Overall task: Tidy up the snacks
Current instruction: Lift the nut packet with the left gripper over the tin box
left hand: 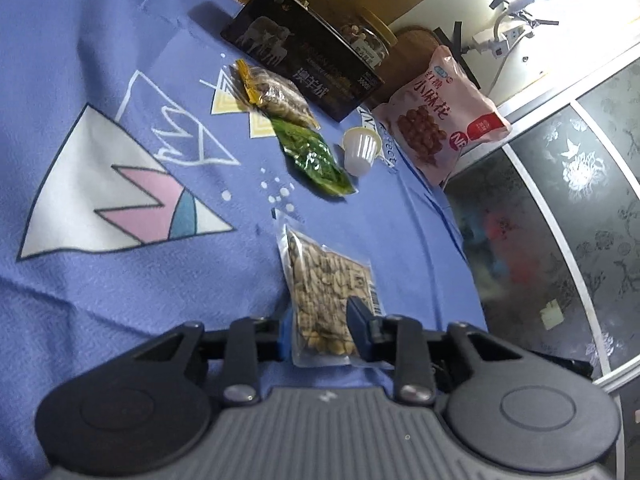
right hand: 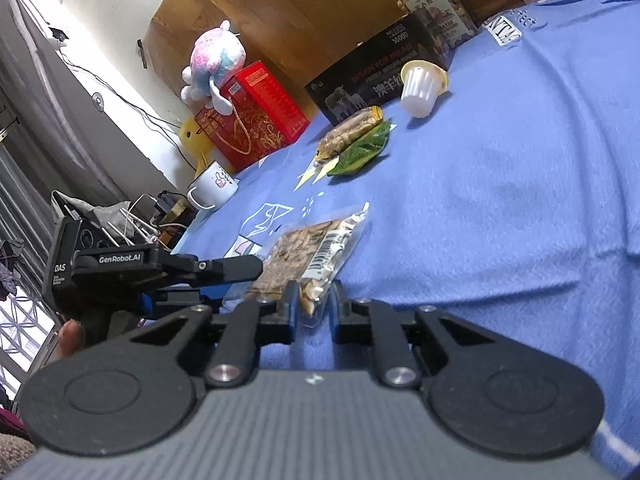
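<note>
A clear vacuum pack of nuts (left hand: pixel 326 300) lies on the blue cloth (left hand: pixel 120 260). My left gripper (left hand: pixel 320 332) is shut on its near end. My right gripper (right hand: pixel 314 306) is shut on a corner of the same nut pack (right hand: pixel 308 256), with the left gripper's body (right hand: pixel 160 268) seen beside it. Farther off lie a gold-tipped snack pack (left hand: pixel 276 94), a green snack pack (left hand: pixel 316 156) and a white jelly cup (left hand: pixel 360 150). A pink snack bag (left hand: pixel 436 116) leans at the cloth's far edge.
A black box (left hand: pixel 304 48) and a nut jar (left hand: pixel 366 40) stand behind the snacks. In the right wrist view a red gift box (right hand: pixel 256 116), a plush toy (right hand: pixel 212 64) and a white mug (right hand: pixel 212 188) sit at the cloth's left edge.
</note>
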`<state>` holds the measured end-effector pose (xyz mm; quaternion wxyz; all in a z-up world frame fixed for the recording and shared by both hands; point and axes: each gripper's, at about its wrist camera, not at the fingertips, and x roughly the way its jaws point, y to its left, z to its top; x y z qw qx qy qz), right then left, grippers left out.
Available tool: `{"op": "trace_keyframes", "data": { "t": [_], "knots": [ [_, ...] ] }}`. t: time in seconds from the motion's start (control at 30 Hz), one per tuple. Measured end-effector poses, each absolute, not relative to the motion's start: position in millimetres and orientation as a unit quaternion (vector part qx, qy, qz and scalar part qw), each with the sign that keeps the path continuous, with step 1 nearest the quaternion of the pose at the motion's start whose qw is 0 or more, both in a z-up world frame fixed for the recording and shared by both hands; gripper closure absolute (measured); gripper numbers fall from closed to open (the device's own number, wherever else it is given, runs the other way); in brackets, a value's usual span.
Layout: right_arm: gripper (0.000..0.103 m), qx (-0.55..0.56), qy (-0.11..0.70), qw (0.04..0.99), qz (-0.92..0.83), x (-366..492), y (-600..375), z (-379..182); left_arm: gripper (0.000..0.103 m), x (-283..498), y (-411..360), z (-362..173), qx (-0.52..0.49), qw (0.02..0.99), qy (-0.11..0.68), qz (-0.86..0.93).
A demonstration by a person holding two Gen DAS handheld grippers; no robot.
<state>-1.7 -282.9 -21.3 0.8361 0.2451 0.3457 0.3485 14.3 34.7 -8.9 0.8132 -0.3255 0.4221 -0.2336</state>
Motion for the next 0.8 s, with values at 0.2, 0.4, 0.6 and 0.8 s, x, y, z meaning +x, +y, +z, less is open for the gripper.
{"op": "trace_keyframes", "data": {
  "t": [0.2,0.4,0.6,0.8],
  "knots": [
    [0.085,0.227,0.329,0.844,0.357,19.5,-277.1,-3.5,0.076,29.3,37.5,12.4,-0.321,0.828,0.395,-0.234],
    [0.085,0.212,0.31,0.853,0.363,58.6,-272.1,15.8,0.074,70.3,35.5,40.9,-0.299,0.846,0.376,-0.229],
    [0.085,0.222,0.298,0.855,0.362,116.1,-274.5,35.4,0.074,134.7,29.4,61.4,-0.288,0.85,0.377,-0.227],
    [0.085,0.198,0.277,0.872,0.351,181.3,-270.1,57.2,0.074,208.2,19.6,80.8,-0.277,0.867,0.351,-0.22]
  ]
}}
